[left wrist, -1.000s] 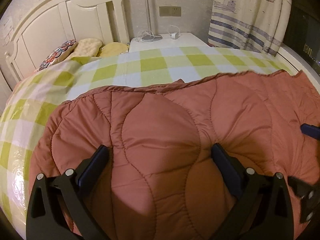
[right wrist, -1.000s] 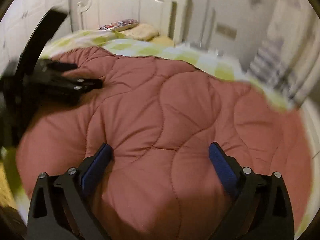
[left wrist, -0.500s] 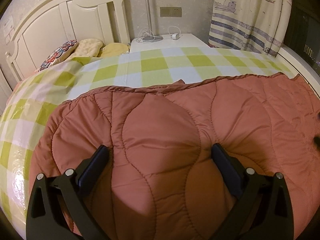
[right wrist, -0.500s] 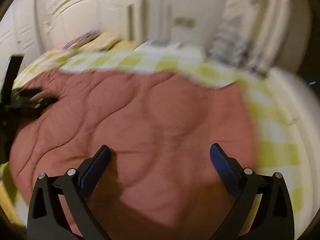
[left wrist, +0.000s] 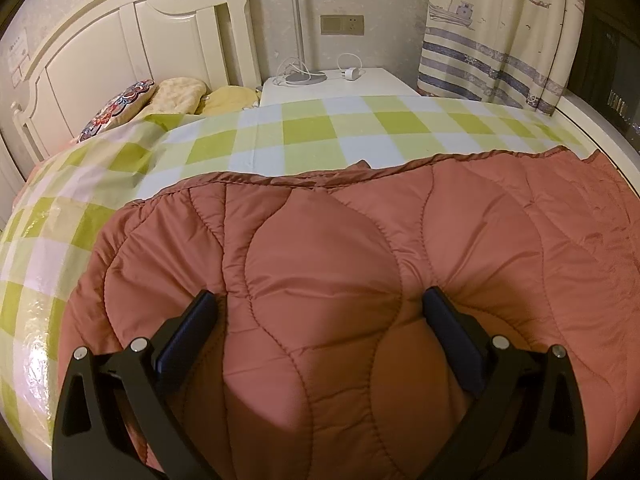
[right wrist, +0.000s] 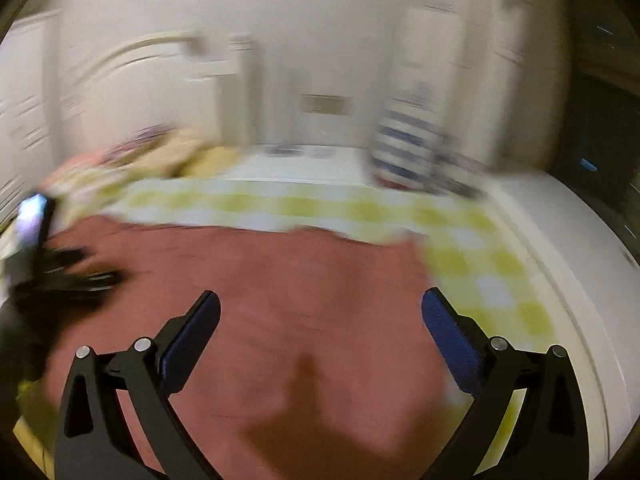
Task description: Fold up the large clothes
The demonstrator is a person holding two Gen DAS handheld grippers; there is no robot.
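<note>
A large rust-red quilted garment lies spread on a bed with a green and white checked sheet. My left gripper is open, with its blue-padded fingers resting low over the quilted fabric, holding nothing. In the blurred right wrist view the same red garment fills the lower middle. My right gripper is open and empty above it, near the garment's right edge. The left gripper's black body shows at the far left of that view.
A white headboard and pillows stand at the back left. A white bedside table with a lamp base and charger is behind the bed. A striped sailboat curtain hangs at the right. The white bed frame edge runs along the right.
My right gripper has swung to the right, toward the garment's right edge and the bed frame. The left gripper has stayed in place, open on the fabric.
</note>
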